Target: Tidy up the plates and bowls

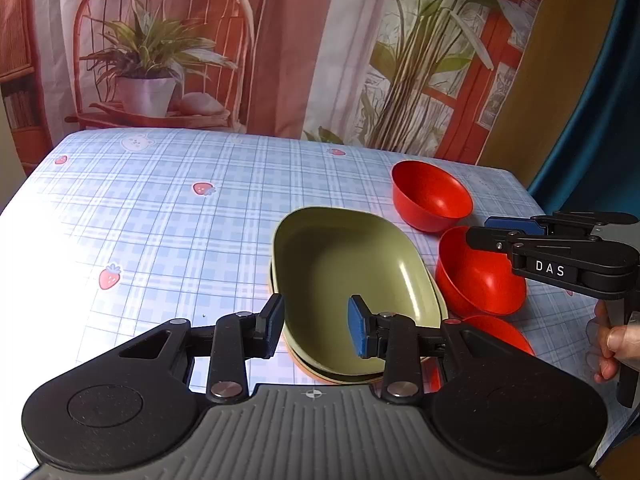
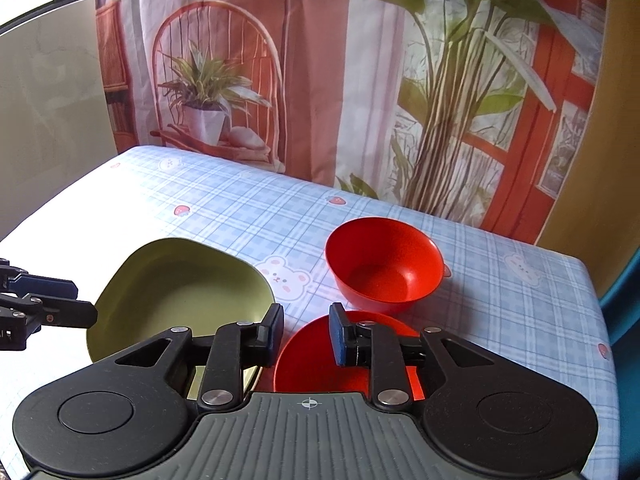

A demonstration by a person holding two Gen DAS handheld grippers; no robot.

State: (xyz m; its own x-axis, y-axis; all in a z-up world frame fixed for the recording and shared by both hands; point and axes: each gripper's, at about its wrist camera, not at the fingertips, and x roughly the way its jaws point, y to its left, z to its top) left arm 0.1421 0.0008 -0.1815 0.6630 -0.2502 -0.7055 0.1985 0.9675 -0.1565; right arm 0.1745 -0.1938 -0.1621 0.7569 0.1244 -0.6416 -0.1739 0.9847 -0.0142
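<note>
A green squarish plate [image 1: 344,276] tops a stack of plates, with a cream and an orange rim showing under it [image 1: 320,374]. My left gripper [image 1: 316,326] is open, its jaws either side of the stack's near left rim. Three red bowls lie to the right: a far one [image 1: 432,196], a middle one [image 1: 476,276] and a near one [image 1: 500,334]. My right gripper [image 2: 306,334] is open, its jaws either side of the left rim of a red bowl [image 2: 308,364]. The far bowl [image 2: 384,266] and green plate [image 2: 180,292] also show there.
The table [image 1: 180,220] wears a blue checked cloth with strawberries and bears. A printed backdrop [image 1: 280,40] hangs close behind the far edge. The table's right edge [image 2: 596,320] lies near the bowls. The left part of the cloth is glare-lit.
</note>
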